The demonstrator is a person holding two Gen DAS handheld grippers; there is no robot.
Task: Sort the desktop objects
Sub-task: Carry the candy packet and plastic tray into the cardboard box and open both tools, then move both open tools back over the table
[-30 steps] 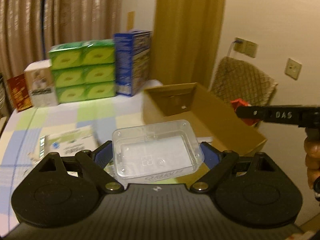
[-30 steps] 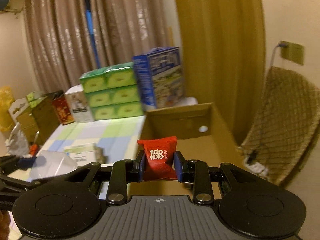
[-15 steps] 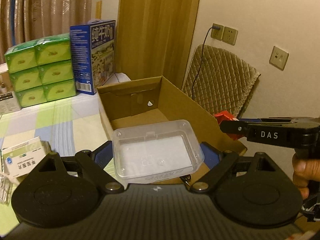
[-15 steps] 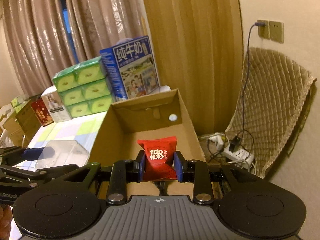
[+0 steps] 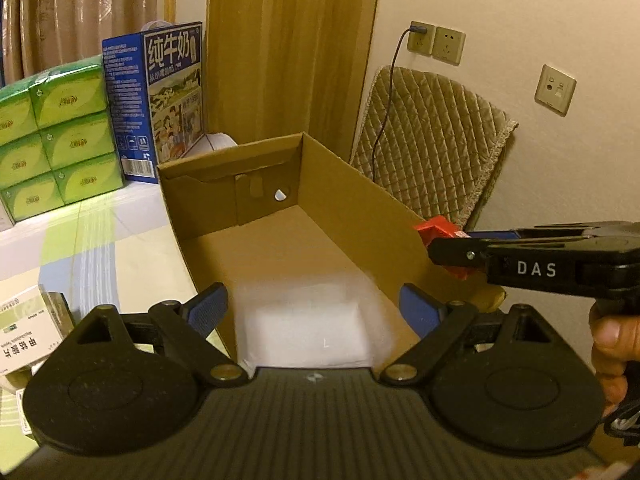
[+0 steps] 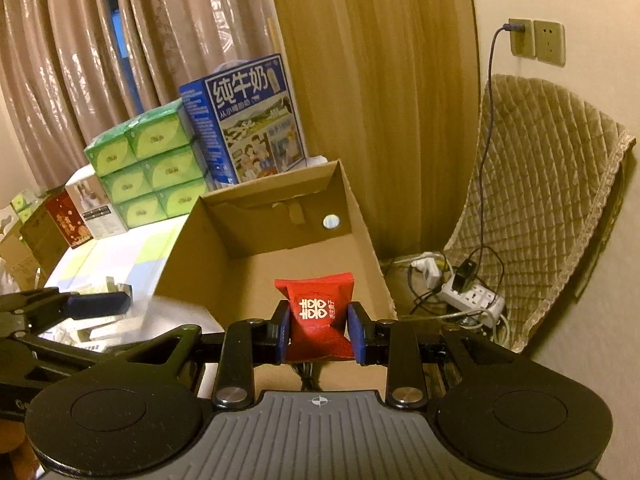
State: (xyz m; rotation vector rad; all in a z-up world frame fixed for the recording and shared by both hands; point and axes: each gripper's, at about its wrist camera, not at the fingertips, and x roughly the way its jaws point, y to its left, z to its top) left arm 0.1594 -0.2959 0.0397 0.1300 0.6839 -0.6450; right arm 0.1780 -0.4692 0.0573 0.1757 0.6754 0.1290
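My left gripper [image 5: 314, 309] stands open over the near end of the brown cardboard box [image 5: 360, 186]. A clear plastic tray [image 5: 308, 324] shows as a blur below and between its blue fingers [image 5: 212, 308], free of them, inside the box. My right gripper [image 6: 320, 330] is shut on a red candy packet [image 6: 318, 308] with white characters, held above the box's near right wall [image 6: 372, 248]. In the left wrist view that packet [image 5: 436, 226] and the right gripper [image 5: 434, 242] hang just outside the box's right wall. The box floor looks bare apart from the tray.
Green tissue packs [image 5: 60, 136] and a blue milk carton [image 5: 172, 96] stand behind the box on the checked tablecloth [image 5: 100, 248]. A white medicine box [image 5: 24, 328] lies at left. A quilted chair [image 6: 540, 200] and a power strip with cables [image 6: 468, 292] are to the right.
My left gripper has opened and let go of the clear tray, which drops blurred into the cardboard box. Both grippers have moved nearer over the box; the right still holds the packet.
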